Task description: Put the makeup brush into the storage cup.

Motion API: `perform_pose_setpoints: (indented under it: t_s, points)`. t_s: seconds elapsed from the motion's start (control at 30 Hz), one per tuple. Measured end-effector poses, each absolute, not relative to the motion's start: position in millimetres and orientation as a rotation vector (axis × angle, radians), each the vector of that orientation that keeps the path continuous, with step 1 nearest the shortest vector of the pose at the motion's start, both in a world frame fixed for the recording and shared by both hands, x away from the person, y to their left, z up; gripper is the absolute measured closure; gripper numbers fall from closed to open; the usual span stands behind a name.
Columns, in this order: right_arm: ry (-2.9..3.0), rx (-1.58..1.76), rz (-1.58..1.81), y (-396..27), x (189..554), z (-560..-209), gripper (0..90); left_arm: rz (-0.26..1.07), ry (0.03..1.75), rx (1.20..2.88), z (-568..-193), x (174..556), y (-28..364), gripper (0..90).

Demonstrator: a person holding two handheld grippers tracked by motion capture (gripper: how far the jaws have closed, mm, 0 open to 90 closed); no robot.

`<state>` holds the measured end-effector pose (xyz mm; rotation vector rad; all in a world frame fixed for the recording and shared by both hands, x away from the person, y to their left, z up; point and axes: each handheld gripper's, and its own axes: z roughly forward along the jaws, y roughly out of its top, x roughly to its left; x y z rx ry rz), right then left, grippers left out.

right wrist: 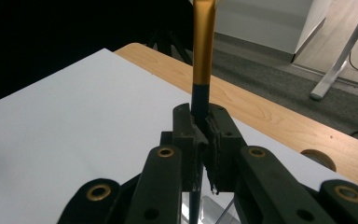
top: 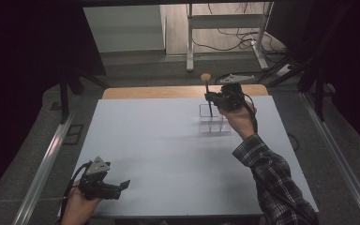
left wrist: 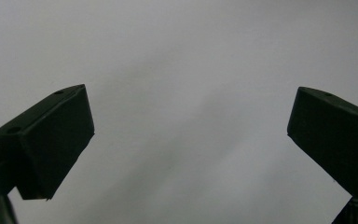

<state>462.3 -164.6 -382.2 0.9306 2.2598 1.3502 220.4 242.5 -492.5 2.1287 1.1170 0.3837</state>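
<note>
Black grippers, brass-ringed screw holes; grey three-cornered plate [top: 99, 165]; plaid sleeve [top: 274, 180].

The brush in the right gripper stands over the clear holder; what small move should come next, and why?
Probably lower it a little further, then open. The right gripper is shut on the brush, held upright with its lower end already inside the clear holder, so it seems not yet released. The left gripper rests open near the table's front edge.

White-topped wooden table [top: 159, 145] bearing a clear compartmented holder [top: 214, 123] near its far edge
</note>
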Motion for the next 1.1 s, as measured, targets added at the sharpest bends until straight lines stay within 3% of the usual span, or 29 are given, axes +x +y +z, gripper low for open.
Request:
perform_pose_setpoints:
  t_s: [1.1]
  points:
    - [2.247,0.938,1.309,-154,485,-404,83.7,0.364,1.121,2.143,-494,221,242,1.2]
